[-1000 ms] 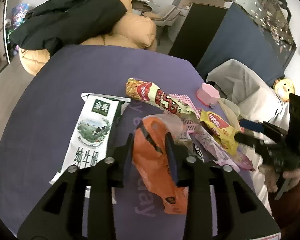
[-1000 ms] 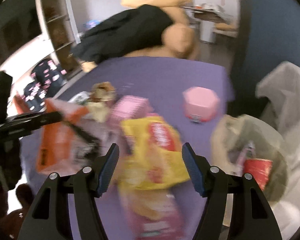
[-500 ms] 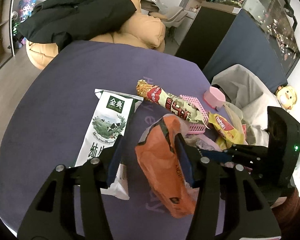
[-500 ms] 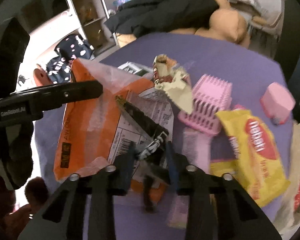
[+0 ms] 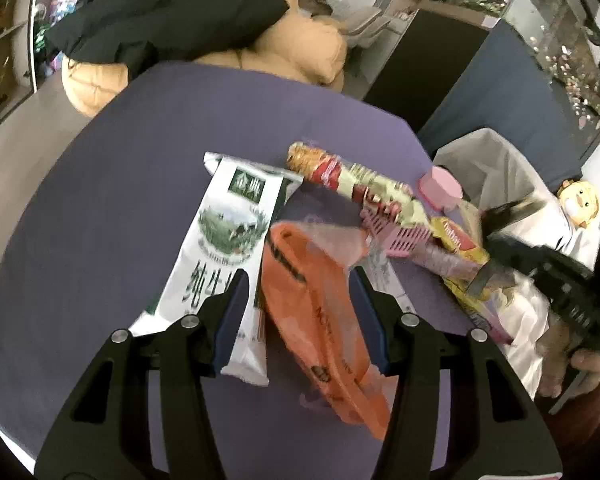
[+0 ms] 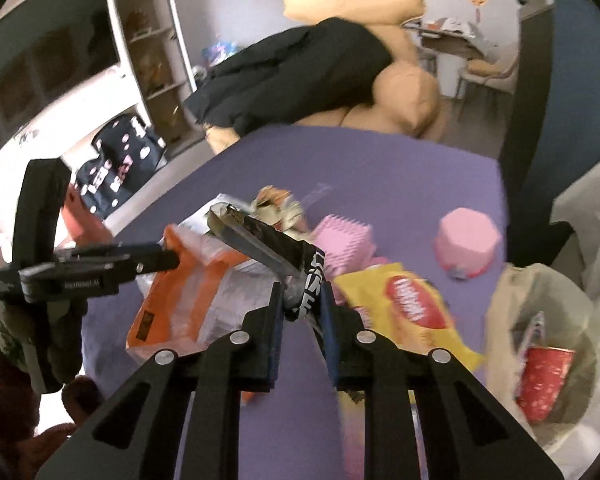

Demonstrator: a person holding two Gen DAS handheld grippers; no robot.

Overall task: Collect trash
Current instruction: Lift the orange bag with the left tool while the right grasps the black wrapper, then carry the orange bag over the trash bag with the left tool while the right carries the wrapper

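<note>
The room is a lived-in one: a tan beanbag with a black coat thrown over it at the far side, white shelves along the left wall, and in front of them a purple table that carries all the litter. Off the table's right edge hangs an open trash bag with a red cup already inside, so the bag lies to the right of and slightly nearer than the right gripper, and that arm is plainly the closer one to it. The right gripper's jaws have just been closing and now clamp the near end of a long black and silver wrapper, whose long axis runs away from the tool, up and to the left over the pile. My reading is that the coming move is a swing of that strip rightward to the bag, with the free far end likely to trail. The left gripper has its jaws apart, standing either side of an orange wrapper without pressing it; a flattened milk carton lies just to its left. Near these sit a yellow snack bag, a pink comb and a pink box.
</note>
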